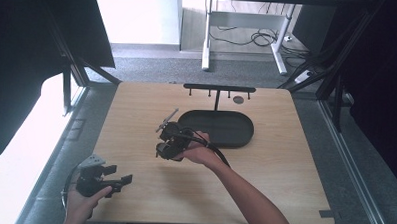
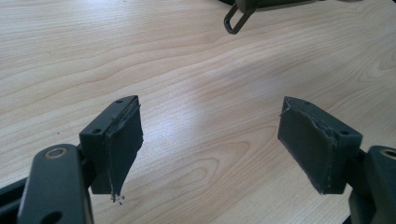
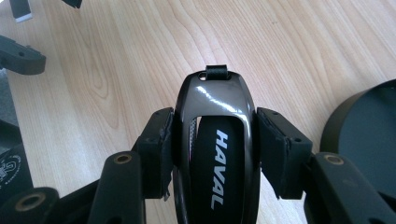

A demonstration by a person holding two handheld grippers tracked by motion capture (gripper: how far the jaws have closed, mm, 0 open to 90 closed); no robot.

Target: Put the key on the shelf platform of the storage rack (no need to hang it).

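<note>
Right now the right claw [image 3: 215, 154] is pinching a glossy black key fob [image 3: 215, 140] marked HAVAL, its pads pressed against the fob's two long sides. That leaves the small loop [image 3: 216, 71] at the far end sticking out free, which looks deliberate: a free loop can be slipped over a peg. In the high view this claw [image 1: 168, 141] hovers over the middle of the bench [image 1: 284, 185], just beside the near-left rim of the dark oval tray [image 1: 238, 138]. Behind the tray stands a rack [image 1: 219, 87] with short pegs hanging from its bar, probably where the fob is meant to go. The left claw [image 1: 115, 181] waits spread and empty at the bench's near-left corner, well apart from the work; its view shows both pads [image 2: 122, 149] wide over bare wood.
</note>
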